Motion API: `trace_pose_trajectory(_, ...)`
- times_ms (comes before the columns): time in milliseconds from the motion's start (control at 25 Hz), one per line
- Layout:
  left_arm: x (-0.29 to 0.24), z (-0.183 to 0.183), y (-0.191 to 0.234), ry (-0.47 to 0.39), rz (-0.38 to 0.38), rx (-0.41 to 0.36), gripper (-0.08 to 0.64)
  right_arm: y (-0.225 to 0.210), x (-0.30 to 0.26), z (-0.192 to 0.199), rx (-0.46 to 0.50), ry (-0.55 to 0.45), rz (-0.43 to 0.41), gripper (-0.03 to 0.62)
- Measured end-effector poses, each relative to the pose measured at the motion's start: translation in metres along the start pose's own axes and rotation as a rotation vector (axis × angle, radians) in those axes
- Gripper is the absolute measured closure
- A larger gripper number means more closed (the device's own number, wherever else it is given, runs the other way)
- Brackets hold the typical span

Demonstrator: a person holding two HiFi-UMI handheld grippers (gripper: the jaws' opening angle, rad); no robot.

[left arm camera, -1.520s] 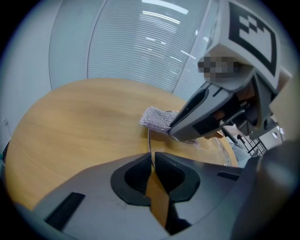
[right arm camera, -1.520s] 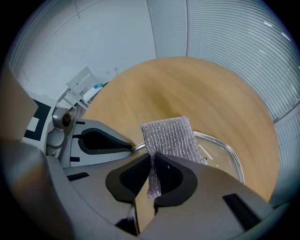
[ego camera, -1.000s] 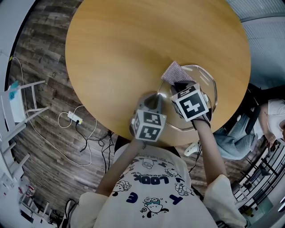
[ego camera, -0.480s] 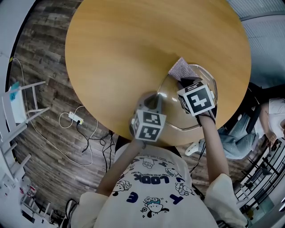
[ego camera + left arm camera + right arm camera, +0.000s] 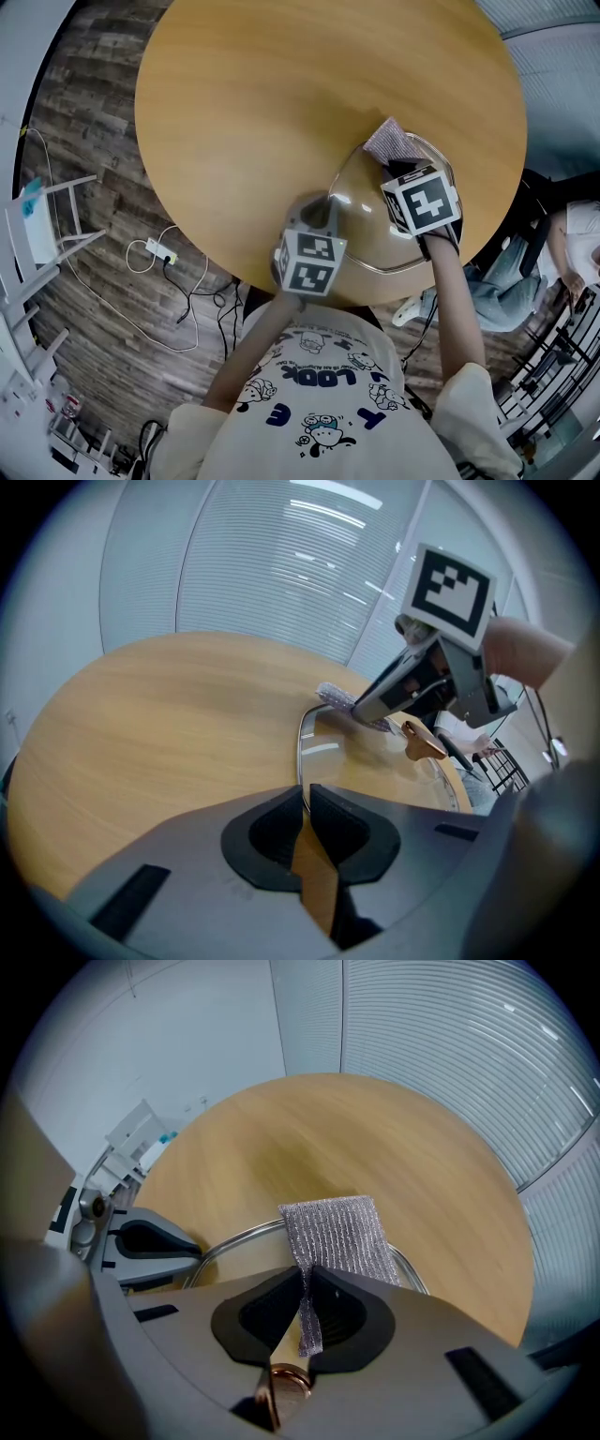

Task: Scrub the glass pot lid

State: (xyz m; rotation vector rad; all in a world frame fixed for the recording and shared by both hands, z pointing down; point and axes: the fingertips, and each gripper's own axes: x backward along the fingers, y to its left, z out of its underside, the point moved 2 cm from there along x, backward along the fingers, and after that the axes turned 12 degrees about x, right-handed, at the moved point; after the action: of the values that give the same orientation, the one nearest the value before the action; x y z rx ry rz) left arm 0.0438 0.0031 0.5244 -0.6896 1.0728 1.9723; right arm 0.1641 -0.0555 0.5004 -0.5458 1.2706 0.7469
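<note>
- Left tongs [image 5: 305, 803] stand narrow, their black pads clamped on the metal rim of a round glass pot lid [image 5: 366, 752]. In the head view the left tongs [image 5: 325, 204] meet the glass pot lid [image 5: 370, 239] at its left edge.
- Right tongs [image 5: 307, 1288] are pinched together on a grey woven mesh scrubbing cloth [image 5: 337, 1232]. The cloth runs out ahead of the pads and spreads over the far rim of the lid [image 5: 230, 1239].
- In the head view the right tongs [image 5: 394, 169] reach over the lid from its right side. The cloth [image 5: 389, 141] lies across the lid's far edge, partly past the rim.
- A copper-coloured knob [image 5: 284, 1384] at the lid's centre shows directly under the right tongs' pads. In the left gripper view the knob [image 5: 422, 742] sits just beside the right tongs [image 5: 364, 707] and the cloth [image 5: 342, 697].
- The lid lies flat on a round light-wood desk [image 5: 281, 94], which stretches away beyond the lid's far and left sides. The lid's near edge is close to the desk's rim.
- Well left of the lid, beyond the desk's edge, a white power strip [image 5: 155, 248] with a looping white cable lies on the dark wood-plank floor [image 5: 94, 141].
- On the lid's near side the head view shows the person's white cartoon-print T-shirt [image 5: 319, 394].
</note>
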Motion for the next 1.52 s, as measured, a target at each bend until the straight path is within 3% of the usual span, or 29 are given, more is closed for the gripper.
trace_pose_trajectory(1520, 0.000, 0.001, 0.001, -0.003, -0.008, 0.025, 0.525, -0.049, 0.012, 0.051, -0.160, 0.018, 0.085, 0.546)
